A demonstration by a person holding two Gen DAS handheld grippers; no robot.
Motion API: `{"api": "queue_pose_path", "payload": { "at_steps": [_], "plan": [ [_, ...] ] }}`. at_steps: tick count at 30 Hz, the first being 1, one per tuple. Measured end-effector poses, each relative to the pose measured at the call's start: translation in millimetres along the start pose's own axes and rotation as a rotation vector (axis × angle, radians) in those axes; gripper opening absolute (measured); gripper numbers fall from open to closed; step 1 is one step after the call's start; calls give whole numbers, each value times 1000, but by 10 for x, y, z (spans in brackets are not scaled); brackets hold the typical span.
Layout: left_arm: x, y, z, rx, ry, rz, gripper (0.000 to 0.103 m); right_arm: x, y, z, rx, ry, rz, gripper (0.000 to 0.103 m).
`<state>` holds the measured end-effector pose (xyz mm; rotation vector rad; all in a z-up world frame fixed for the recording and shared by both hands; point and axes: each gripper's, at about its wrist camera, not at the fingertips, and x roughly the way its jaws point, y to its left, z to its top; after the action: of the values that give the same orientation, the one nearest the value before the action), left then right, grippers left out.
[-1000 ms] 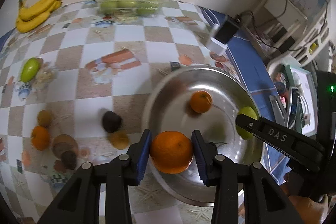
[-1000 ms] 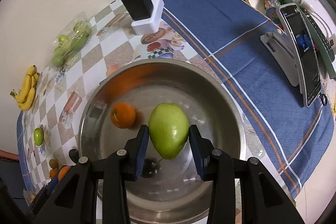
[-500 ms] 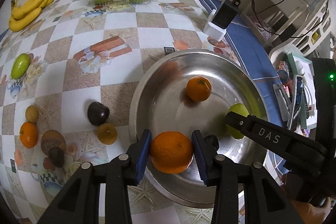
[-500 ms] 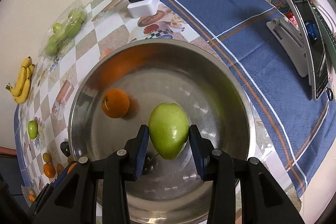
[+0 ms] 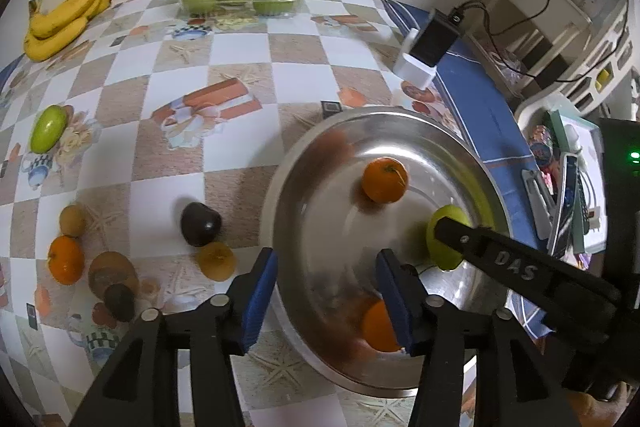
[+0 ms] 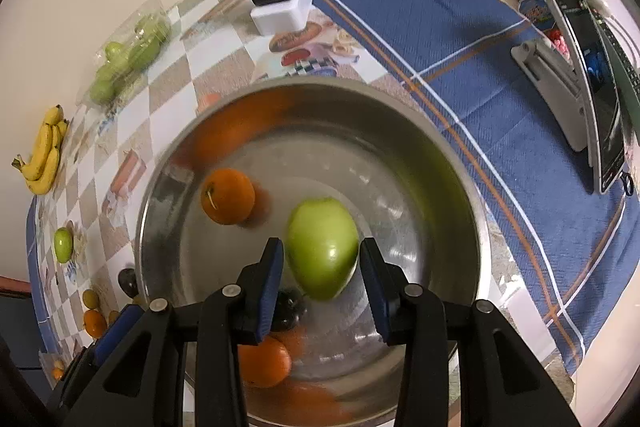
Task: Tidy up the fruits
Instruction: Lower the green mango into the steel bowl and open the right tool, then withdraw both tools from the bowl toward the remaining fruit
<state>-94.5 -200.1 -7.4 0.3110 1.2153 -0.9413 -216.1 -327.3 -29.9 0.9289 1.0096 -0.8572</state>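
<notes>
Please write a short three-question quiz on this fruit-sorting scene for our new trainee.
1. True or false: the green apple lies loose on the floor of the bowl.
2. How many oranges are in the bowl?
3. Which fruit lies by the wall, beyond the dark plum? A) bananas B) grapes C) lemons

Key:
1. False: it sits between the fingers of the right gripper.
2. Two: one orange on the bowl floor, and a second orange just dropped under the left gripper, whose jaws are opening.
3. A
</notes>
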Motion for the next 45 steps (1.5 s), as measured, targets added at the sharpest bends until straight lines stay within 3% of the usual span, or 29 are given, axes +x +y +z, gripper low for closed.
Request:
{"api": "queue_pose_path", "payload": {
  "at_steps": [13, 18, 23, 26, 29, 31, 43, 45],
  "plan": [
    [-54, 305, 35, -94, -12, 146, 59, -133, 84, 13, -30, -48, 19, 42],
    [-83, 470, 29, -161, -18, 196, 65, -141, 88, 16, -31, -49, -7, 42],
    [-81, 594, 26, -203, -9, 243, 78, -106, 92, 21, -40, -41, -59, 51],
    [-66, 656, 13, -227, -3, 268, 90, -66, 108, 19, -52, -30, -90, 63],
    [-55, 708, -3, -249, 1, 288, 99, -34, 125, 11, -67, -28, -106, 67],
    [-46, 752, -15, -266, 3, 304, 102, -21, 138, 4, -77, -28, -109, 76],
    [-83, 906, -42, -315, -12, 355, 103, -11, 235, -45, -132, -49, -114, 89],
    [-78, 925, -44, -315, -2, 364, 103, -12, 249, -52, -137, -55, -115, 100]
  ]
}}
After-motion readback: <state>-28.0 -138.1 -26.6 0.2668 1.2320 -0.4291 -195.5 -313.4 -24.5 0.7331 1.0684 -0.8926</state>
